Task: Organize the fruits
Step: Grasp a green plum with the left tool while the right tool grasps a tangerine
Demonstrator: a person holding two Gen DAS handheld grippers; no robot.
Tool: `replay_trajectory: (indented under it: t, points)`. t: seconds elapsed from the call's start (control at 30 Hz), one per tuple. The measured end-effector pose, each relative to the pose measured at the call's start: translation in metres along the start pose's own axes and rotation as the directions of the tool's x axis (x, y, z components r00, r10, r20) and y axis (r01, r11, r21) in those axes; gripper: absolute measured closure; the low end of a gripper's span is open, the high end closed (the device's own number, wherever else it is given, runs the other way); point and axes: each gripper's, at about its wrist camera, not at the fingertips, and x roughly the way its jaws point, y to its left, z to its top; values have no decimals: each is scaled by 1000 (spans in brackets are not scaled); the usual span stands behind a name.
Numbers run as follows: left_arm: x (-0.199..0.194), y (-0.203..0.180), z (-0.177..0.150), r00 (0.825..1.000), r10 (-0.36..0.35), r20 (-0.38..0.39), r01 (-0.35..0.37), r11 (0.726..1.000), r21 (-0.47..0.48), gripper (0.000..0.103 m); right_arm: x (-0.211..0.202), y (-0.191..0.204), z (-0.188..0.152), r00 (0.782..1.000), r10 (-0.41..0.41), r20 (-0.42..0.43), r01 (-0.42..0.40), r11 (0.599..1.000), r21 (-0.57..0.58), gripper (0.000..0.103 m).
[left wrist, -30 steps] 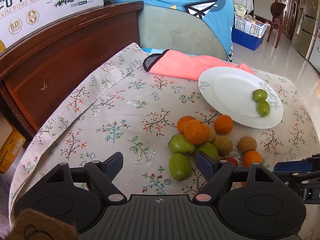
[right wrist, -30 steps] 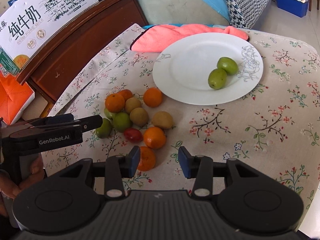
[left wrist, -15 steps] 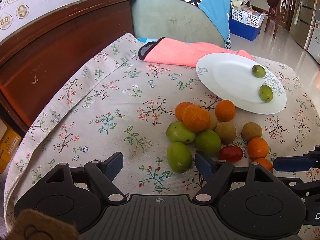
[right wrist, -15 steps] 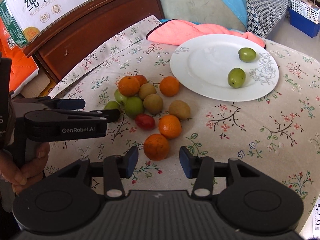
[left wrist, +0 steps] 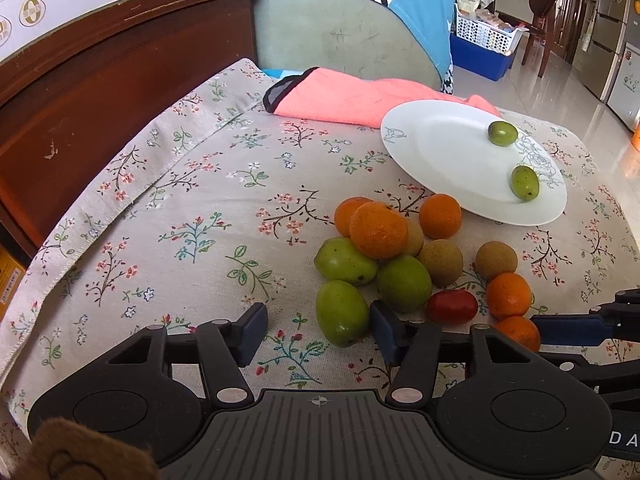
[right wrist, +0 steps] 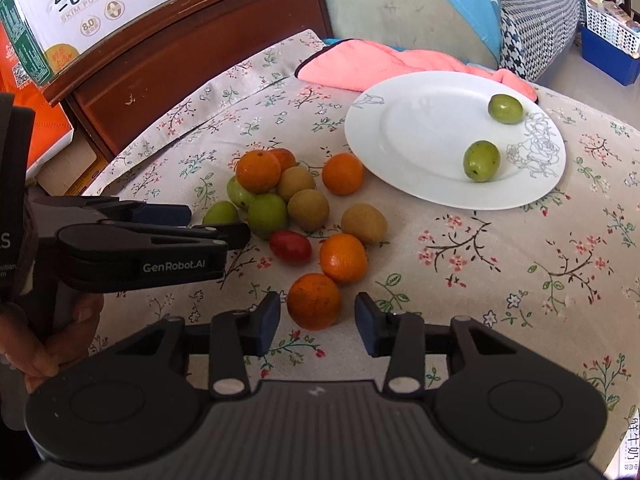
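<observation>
Left wrist view: left gripper [left wrist: 318, 330] closing around green fruit [left wrist: 342, 313], right pad's contact hard to judge. Right gripper [right wrist: 318, 322] closing around orange [right wrist: 314, 301], gaps visible. Both near plate [right wrist: 404, 152]; pile partly overlapped.

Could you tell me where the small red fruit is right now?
The red fruit lies on the tablecloth at the pile's near edge, left of an orange and just below a green fruit.
</observation>
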Motion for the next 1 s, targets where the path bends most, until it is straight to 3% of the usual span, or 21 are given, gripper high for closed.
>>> replay_trajectory:
  t: [0.07, 0.2, 0.43, 0.73, 1.0]
  points:
    - [-1, -1, 0, 1000, -5, 8, 5, 1000, 4, 62, 0, -1, 0, 1000, 14, 1, -14, 1000, 4, 73]
    - [-2, -2, 0, 1000, -20, 13, 20, 1000, 8, 78, 0, 0, 1, 1000, 13, 1, -13, 1000, -1, 73]
    - [-7, 6, 2, 1000, 2, 14, -1, 999, -41, 78, -5, 0, 2, 1000, 30, 2, -30, 1000, 3, 73]
    - [-27, 6, 12, 996, 5, 84, 2, 997, -77, 78, -21, 3, 9, 996, 71, 44, -72, 997, 9, 73]
    - [-36, -2, 26, 991, -19, 129, 31, 996, -87, 78, -41, -13, 26, 992, 41, 121, -51, 996, 78, 73]
